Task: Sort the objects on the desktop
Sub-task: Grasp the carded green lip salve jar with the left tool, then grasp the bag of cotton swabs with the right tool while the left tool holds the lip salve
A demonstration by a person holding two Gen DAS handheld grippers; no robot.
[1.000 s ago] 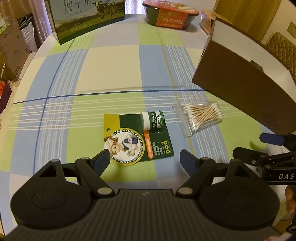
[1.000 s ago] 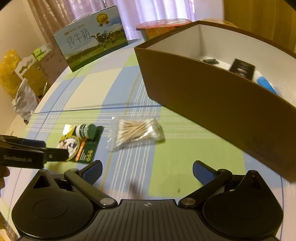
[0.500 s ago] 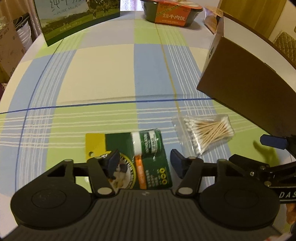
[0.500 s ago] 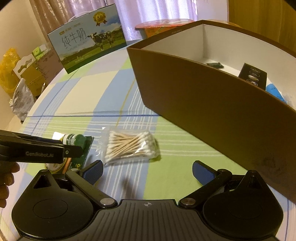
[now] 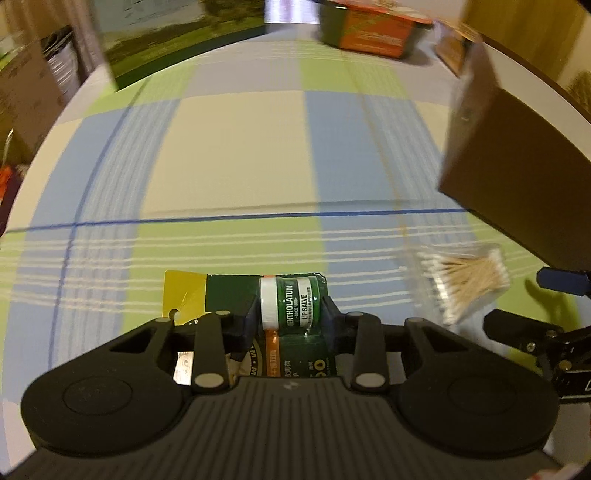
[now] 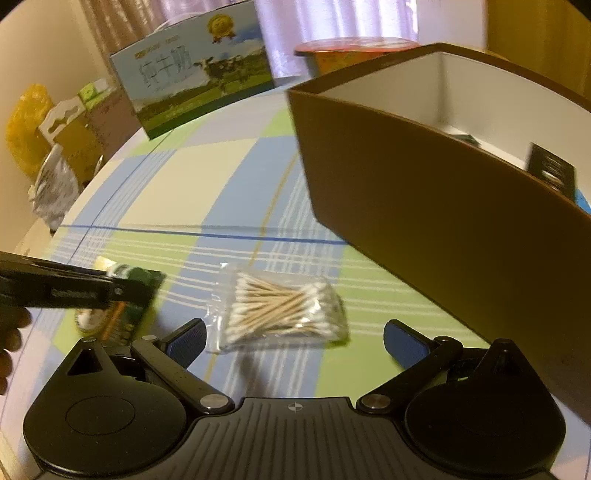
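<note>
My left gripper (image 5: 290,314) is shut on the green lip salve jar (image 5: 290,304) in its green and yellow card pack (image 5: 225,295), which lies on the checked tablecloth. The pack also shows in the right wrist view (image 6: 125,295), partly hidden by the left gripper. A clear bag of cotton swabs (image 5: 465,280) lies to the right of it. In the right wrist view my right gripper (image 6: 293,341) is open, just in front of the swab bag (image 6: 280,310), not touching it. A brown open box (image 6: 443,206) with several items inside stands to the right.
A milk carton box (image 6: 195,77) and an orange-lidded food bowl (image 5: 369,33) stand at the far end of the table. The brown box wall (image 5: 517,166) is close on the right. Bags and cartons sit beyond the table's left edge (image 6: 44,155).
My left gripper moved forward over the card pack and closed on the lip salve jar. My right gripper moved closer to the swab bag and stayed open.
</note>
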